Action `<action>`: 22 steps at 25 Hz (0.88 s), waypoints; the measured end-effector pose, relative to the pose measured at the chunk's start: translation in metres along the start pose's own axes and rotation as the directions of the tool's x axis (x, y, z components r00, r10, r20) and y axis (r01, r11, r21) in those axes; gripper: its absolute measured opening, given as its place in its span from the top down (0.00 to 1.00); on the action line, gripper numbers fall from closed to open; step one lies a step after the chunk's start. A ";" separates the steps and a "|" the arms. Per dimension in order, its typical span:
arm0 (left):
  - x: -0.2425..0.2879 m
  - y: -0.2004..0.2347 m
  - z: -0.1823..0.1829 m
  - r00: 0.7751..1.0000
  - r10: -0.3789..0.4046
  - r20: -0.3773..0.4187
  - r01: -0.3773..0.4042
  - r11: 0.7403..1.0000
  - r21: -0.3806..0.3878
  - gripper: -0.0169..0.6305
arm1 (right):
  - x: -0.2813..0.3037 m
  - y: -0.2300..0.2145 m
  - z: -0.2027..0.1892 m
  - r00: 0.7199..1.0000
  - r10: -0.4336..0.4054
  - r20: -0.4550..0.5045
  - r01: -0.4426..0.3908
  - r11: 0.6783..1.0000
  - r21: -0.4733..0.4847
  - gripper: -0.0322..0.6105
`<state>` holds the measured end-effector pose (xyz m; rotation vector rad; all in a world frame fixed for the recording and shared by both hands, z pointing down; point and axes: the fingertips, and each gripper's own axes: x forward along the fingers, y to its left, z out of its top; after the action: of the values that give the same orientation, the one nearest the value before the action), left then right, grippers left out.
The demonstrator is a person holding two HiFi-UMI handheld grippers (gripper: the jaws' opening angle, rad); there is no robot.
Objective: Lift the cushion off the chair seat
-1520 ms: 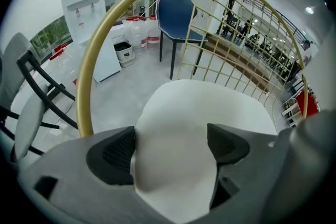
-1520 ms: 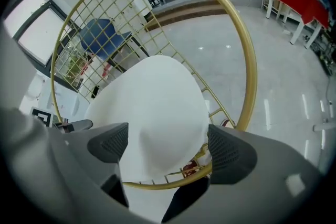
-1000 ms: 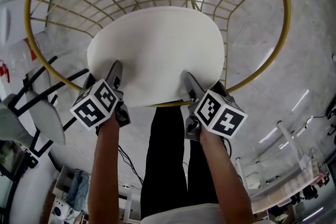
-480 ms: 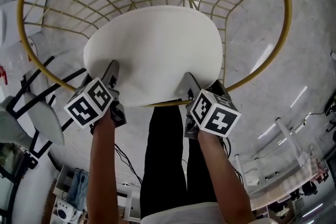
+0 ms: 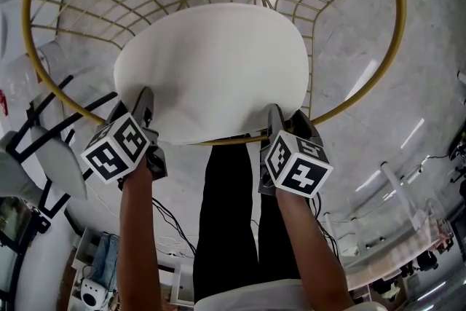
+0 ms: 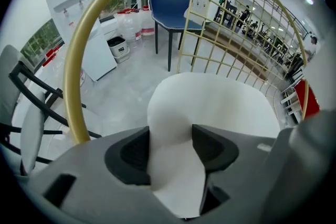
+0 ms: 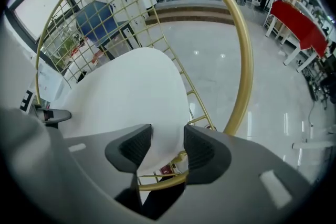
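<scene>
A white round cushion (image 5: 218, 62) lies on the seat of a gold wire chair (image 5: 397, 11). My left gripper (image 5: 140, 109) is at the cushion's near left edge. In the left gripper view its jaws have just been closing, and the pads (image 6: 134, 152) pinch a fold of the cushion (image 6: 220, 107). My right gripper (image 5: 275, 116) is at the near right edge. Its jaws have also just been closing, and both pads (image 7: 199, 149) press the cushion's rim (image 7: 126, 92) above the gold seat ring (image 7: 244, 60).
The person's black-trousered legs (image 5: 229, 215) stand right before the chair. A grey chair (image 5: 51, 156) is at the left, with cables (image 5: 171, 218) on the floor. A blue chair (image 6: 170, 0) and a white dispenser (image 6: 84, 13) stand beyond. A red table (image 7: 299, 29) is far right.
Both grippers' jaws have closed from wide open onto the cushion's near edge. The hands have stayed almost where they were.
</scene>
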<state>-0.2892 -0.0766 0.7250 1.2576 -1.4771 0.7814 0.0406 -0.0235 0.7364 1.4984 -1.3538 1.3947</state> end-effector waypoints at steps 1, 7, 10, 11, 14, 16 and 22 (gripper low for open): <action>-0.001 0.000 0.000 1.000 -0.005 0.001 0.005 1.000 -0.001 0.61 | -0.001 0.000 0.000 1.000 -0.001 0.001 0.001 1.000 -0.001 0.64; -0.008 0.001 0.000 1.000 -0.029 0.006 0.029 1.000 -0.009 0.70 | -0.007 -0.004 0.000 1.000 0.002 0.010 -0.002 1.000 -0.002 0.76; -0.010 0.000 0.001 0.999 -0.039 0.009 0.039 0.999 -0.012 0.73 | -0.009 -0.005 0.001 1.000 0.021 0.015 -0.021 1.000 0.006 0.81; -0.011 0.000 0.001 0.999 -0.041 0.009 0.041 0.999 -0.012 0.74 | -0.009 -0.005 0.001 0.999 0.028 0.015 -0.029 1.000 0.007 0.83; -0.013 -0.003 0.000 0.998 -0.063 0.008 0.063 0.998 -0.016 0.78 | -0.011 -0.004 0.001 0.999 0.051 0.016 -0.051 0.999 0.003 0.86; -0.014 -0.005 -0.001 0.997 -0.077 0.006 0.077 0.997 -0.018 0.80 | -0.013 -0.004 0.002 0.998 0.060 0.017 -0.060 0.998 -0.003 0.88; -0.021 -0.007 -0.007 0.996 -0.085 -0.006 0.085 0.996 -0.024 0.83 | -0.020 -0.007 0.008 0.997 0.078 0.027 -0.077 0.997 -0.029 0.89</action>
<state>-0.2819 -0.0657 0.7064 1.2900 -1.4140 0.7096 0.0515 -0.0247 0.7165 1.4658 -1.4567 1.4011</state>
